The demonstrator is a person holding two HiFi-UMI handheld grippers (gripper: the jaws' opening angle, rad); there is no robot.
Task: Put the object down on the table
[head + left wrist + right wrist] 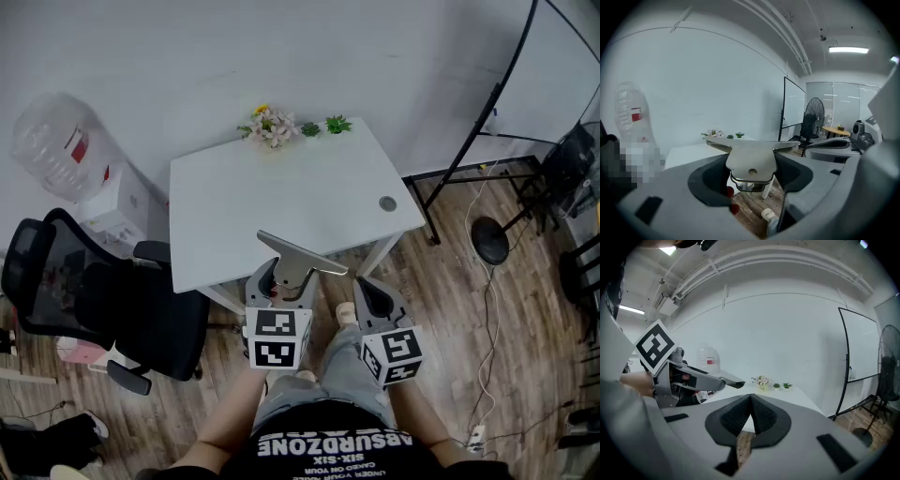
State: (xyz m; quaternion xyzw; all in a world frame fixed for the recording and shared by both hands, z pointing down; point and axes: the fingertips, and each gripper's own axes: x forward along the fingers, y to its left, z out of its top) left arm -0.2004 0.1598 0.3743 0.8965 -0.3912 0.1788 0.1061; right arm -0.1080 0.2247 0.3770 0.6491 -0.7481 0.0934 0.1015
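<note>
A flat grey metal tool point(298, 258) with a wide T-shaped head sits in my left gripper point(281, 283), held in the air just in front of the white table's point(234, 216) near edge. In the left gripper view the tool's handle point(751, 161) fills the gap and both pads point(717, 176) press on its sides. My right gripper point(367, 292) hangs beside it on the right, above the person's legs, shut with nothing in it. In the right gripper view its pads point(740, 414) meet at a point, and the held tool point(727, 379) shows to the left.
At the table's far edge stand a flower bunch point(270, 124) and small green plants point(324, 125). A grey round disc point(387, 203) lies near its right edge. A black office chair point(94, 300) and a water bottle point(54, 145) stand left; a stand base point(489, 240) and cables lie right.
</note>
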